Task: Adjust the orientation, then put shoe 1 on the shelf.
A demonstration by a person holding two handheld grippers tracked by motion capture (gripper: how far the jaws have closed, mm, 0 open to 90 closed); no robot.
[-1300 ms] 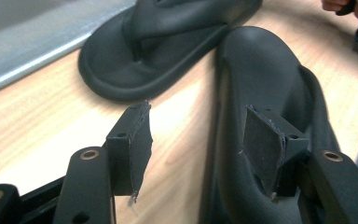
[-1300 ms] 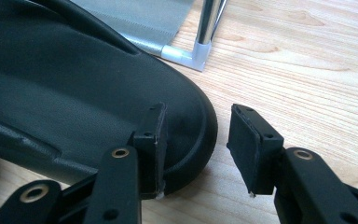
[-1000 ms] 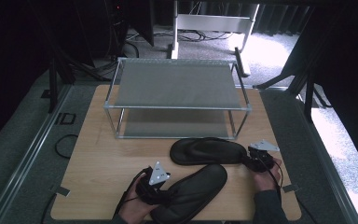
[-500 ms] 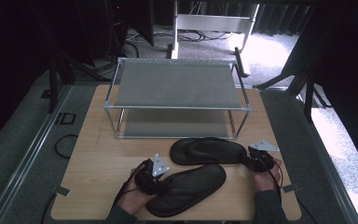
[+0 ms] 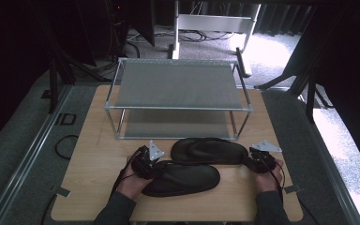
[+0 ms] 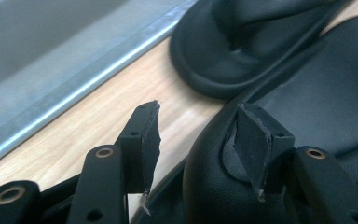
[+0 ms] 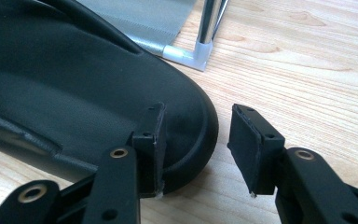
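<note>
Gripping the near slipper point(image 5: 180, 178) at its nine o'clock end, left gripper point(image 5: 146, 165), jaws just closed in, pads clamped across the rim. Straddling the three o'clock tip of the far slipper point(image 5: 209, 150), right gripper point(image 5: 255, 160), jaws apart, outer pad clear of the sole. Both lying on the table point(image 5: 98, 159), six o'clock of the rack point(image 5: 178, 84).

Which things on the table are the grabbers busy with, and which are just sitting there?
In use:
near slipper, with the left gripper at its end
far slipper, with the right gripper at its end

Just sitting there:
metal rack
wooden table
cables on the floor
</note>
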